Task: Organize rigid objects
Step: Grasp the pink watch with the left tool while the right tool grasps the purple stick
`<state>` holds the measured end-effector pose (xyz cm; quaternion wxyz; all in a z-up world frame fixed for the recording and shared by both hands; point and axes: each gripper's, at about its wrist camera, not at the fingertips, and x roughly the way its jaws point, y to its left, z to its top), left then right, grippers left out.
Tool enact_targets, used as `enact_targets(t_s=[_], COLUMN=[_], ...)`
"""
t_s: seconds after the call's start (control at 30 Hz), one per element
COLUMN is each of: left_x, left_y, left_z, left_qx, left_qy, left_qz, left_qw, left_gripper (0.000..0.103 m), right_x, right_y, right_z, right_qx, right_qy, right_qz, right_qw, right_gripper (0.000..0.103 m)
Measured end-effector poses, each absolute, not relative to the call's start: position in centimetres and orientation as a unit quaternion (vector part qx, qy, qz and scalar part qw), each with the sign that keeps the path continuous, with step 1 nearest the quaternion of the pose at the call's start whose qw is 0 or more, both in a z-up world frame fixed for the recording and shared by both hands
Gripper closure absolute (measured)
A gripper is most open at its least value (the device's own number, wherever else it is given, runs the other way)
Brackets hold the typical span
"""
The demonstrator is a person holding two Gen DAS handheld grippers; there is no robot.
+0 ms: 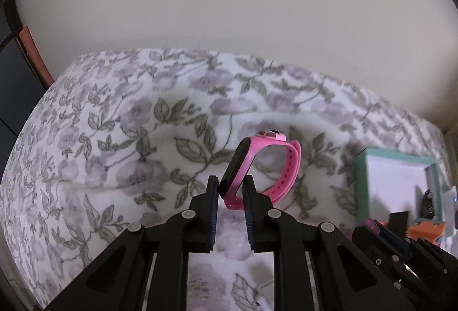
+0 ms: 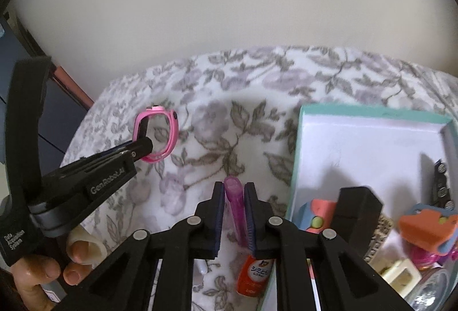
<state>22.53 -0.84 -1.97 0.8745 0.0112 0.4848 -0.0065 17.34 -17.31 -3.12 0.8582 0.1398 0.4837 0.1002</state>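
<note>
My left gripper (image 1: 231, 187) is shut on a pink wristwatch (image 1: 257, 168) with a black face, held above the floral blanket (image 1: 128, 139). The watch also shows in the right wrist view (image 2: 160, 133), at the tip of the left gripper (image 2: 143, 146). My right gripper (image 2: 234, 193) is shut on a translucent purple tube (image 2: 236, 205) that stands up between its fingers. A teal-rimmed white box (image 2: 372, 145) lies to the right and holds several small items in its near end. The box also shows at the right of the left wrist view (image 1: 392, 182).
In the box are an orange-and-blue toy (image 2: 426, 225), a black block (image 2: 357, 208), a cream plastic piece (image 2: 400, 276) and batteries (image 2: 442, 182). An orange bottle (image 2: 253, 273) lies on the blanket below my right gripper. A plain wall stands behind the bed.
</note>
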Motion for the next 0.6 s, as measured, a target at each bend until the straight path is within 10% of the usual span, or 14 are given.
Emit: enact_targets(t_s=[0.6], left_x=[20.9], left_y=[-3.5], left_z=[0.8], left_qx=[0.017], left_qy=[0.457], left_qz=[-0.044], left_qw=[0.888], left_gripper=[0.085], right_x=[16.2], right_y=[-21.7], right_z=[-0.5], right_qx=[0.169], right_qy=[0.446], right_qz=[0.070], right_qw=[0.876], right_gripper=[0.091])
